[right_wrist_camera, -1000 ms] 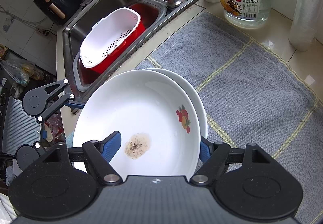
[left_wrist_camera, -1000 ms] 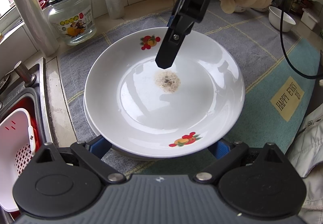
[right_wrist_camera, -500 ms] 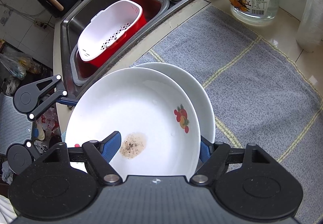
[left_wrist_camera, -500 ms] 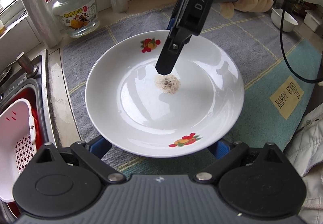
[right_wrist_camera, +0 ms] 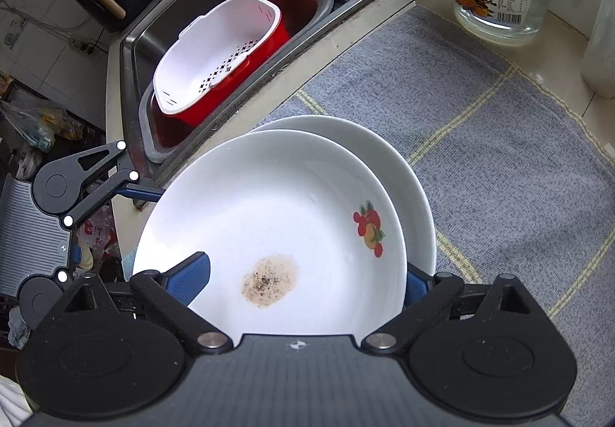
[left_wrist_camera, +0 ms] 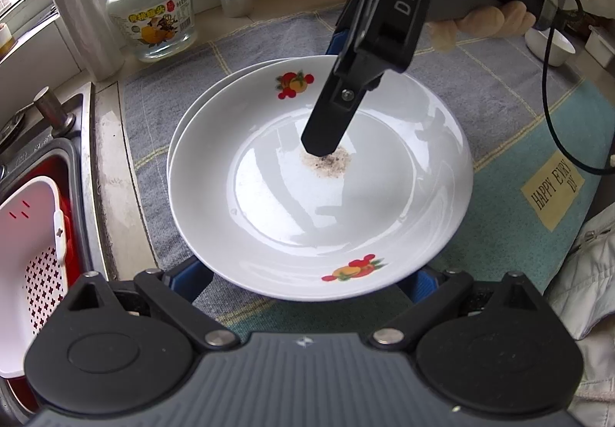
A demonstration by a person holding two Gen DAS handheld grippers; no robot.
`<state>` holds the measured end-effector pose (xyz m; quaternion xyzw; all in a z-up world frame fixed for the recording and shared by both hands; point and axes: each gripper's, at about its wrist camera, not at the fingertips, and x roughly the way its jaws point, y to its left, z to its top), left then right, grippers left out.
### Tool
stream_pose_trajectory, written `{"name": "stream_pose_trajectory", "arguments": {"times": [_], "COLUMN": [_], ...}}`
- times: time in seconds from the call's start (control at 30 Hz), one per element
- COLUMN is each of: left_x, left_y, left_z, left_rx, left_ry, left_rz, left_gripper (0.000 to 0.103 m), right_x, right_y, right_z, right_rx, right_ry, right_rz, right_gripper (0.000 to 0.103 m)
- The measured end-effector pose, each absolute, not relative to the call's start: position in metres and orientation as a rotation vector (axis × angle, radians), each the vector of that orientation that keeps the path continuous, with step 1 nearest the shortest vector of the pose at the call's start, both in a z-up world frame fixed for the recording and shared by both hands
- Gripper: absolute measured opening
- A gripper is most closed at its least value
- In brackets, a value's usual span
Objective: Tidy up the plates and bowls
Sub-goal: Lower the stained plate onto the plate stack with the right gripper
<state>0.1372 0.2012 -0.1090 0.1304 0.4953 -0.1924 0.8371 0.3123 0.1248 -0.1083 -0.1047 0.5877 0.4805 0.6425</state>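
Observation:
A white plate with fruit prints and a brown stain in its middle lies stacked on a second white plate on the mat. My right gripper straddles the top plate's rim, one finger over the stain and the other below the rim. Its jaws are opening and the pads stand clear of the plate. My left gripper is open at the plate's near rim, its blue fingertips hidden under that rim.
A grey and teal mat covers the counter. A glass jar and film rolls stand at the back. The sink at the left holds a white colander in a red basin. A small white bowl sits far right.
The right gripper's jaws have spread apart from the top plate's rim. The top plate has shifted slightly, so the lower plate's rim now shows at its far left.

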Motion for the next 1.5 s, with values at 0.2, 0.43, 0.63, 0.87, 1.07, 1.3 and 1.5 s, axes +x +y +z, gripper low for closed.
{"name": "stream_pose_trajectory", "arguments": {"times": [0.2, 0.43, 0.63, 0.87, 1.07, 1.3, 1.5], "left_x": [0.137, 0.136, 0.137, 0.136, 0.136, 0.136, 0.136], "left_y": [0.202, 0.200, 0.201, 0.200, 0.201, 0.200, 0.200], "left_z": [-0.110, -0.108, -0.108, -0.108, -0.108, -0.108, -0.108], "left_rx": [0.273, 0.277, 0.271, 0.279, 0.271, 0.276, 0.276], "left_ry": [1.045, 1.042, 1.041, 1.041, 1.041, 1.040, 1.039], "left_rz": [-0.406, -0.405, -0.405, -0.404, -0.405, -0.402, -0.399], "left_gripper": [0.099, 0.098, 0.099, 0.099, 0.099, 0.099, 0.100], "right_x": [0.318, 0.329, 0.338, 0.338, 0.338, 0.333, 0.330], "right_y": [0.126, 0.122, 0.114, 0.112, 0.103, 0.094, 0.085], "right_z": [-0.109, -0.109, -0.107, -0.105, -0.100, -0.098, -0.095], "right_rx": [-0.171, -0.094, -0.014, -0.002, 0.033, 0.059, 0.091], "right_ry": [1.409, 1.506, 1.572, 1.596, 1.604, 1.618, 1.607], "right_rz": [1.042, 0.987, 0.950, 0.930, 0.928, 0.931, 0.932], "right_gripper": [0.103, 0.103, 0.103, 0.103, 0.103, 0.103, 0.103]}}
